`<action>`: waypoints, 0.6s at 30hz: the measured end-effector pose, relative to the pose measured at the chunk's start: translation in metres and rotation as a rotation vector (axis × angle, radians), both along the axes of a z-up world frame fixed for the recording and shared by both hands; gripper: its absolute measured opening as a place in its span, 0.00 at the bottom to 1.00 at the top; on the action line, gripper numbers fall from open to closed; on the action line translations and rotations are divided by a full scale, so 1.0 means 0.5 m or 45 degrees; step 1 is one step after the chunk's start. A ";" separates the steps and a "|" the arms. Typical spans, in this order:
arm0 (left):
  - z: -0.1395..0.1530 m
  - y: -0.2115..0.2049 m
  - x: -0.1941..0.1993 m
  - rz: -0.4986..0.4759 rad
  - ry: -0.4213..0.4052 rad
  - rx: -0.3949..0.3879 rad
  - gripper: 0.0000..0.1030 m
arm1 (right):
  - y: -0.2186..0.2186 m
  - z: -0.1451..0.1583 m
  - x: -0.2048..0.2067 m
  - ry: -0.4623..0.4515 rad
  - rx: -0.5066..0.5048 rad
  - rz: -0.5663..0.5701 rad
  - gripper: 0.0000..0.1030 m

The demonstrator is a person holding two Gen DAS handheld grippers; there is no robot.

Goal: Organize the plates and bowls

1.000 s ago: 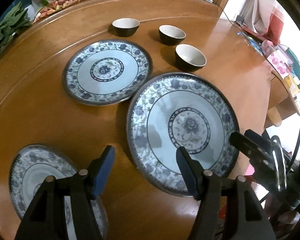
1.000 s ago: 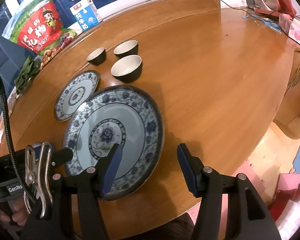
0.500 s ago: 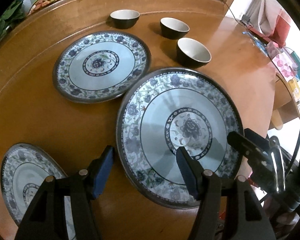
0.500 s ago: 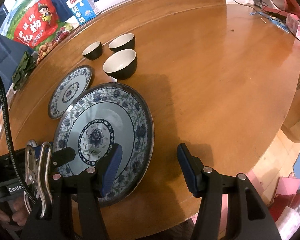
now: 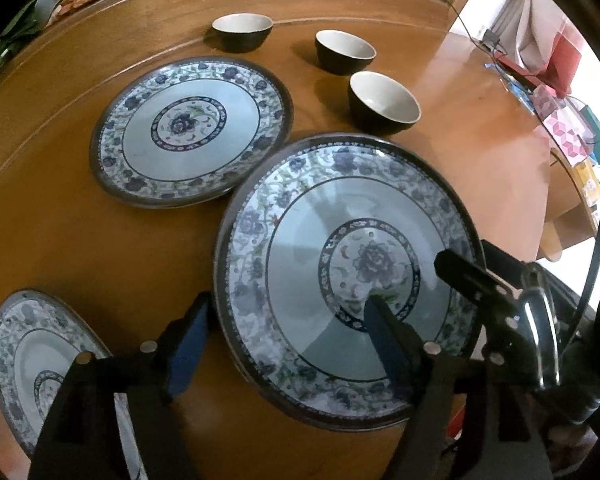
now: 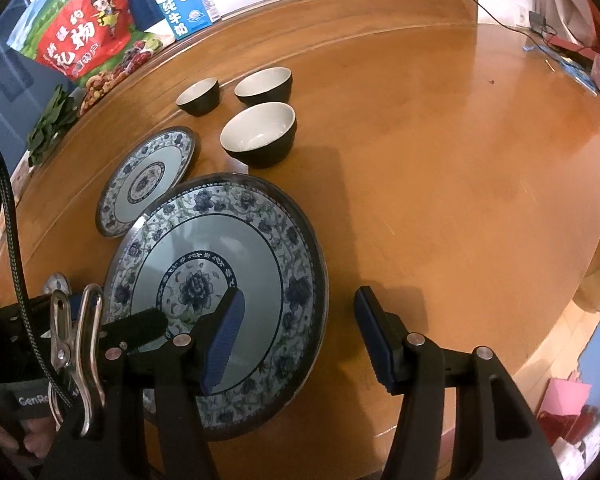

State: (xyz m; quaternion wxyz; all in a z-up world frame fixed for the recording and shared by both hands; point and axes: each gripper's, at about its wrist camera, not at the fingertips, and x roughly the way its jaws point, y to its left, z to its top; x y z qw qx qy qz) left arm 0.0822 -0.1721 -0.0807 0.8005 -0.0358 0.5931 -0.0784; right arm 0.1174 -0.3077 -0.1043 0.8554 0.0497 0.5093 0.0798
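Left gripper (image 5: 284,336): just widened, straddling large plate (image 5: 300,208) rim, unclamped.
Right gripper (image 6: 300,340): open astride opposite rim.
Risk: glazed rim slipping free, plate dropping.

Home dining room, round wooden table (image 6: 440,160), patterned plates (image 5: 188,132), snack bag (image 6: 80,36), milk carton (image 6: 184,2)

Wooden table (image 5: 460,152) carries plates (image 5: 192,132) and bowls (image 5: 384,102).

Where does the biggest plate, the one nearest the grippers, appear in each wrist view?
Left wrist: big plate fills the lower centre-right, its left rim between the left gripper fingers.
Right wrist: it sits lower left, its right rim between the right gripper fingers.
Shared landmark: the nearest bowl, just beyond the plate.
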 end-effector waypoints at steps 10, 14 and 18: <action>0.000 -0.004 0.000 0.008 -0.015 -0.010 0.82 | 0.004 -0.001 0.003 -0.010 0.013 0.047 0.57; -0.001 -0.004 0.000 0.020 -0.018 -0.017 0.83 | 0.004 -0.001 0.008 -0.020 0.026 0.066 0.57; -0.001 -0.005 -0.002 0.034 -0.028 -0.014 0.82 | 0.003 -0.001 0.010 -0.034 0.032 0.090 0.57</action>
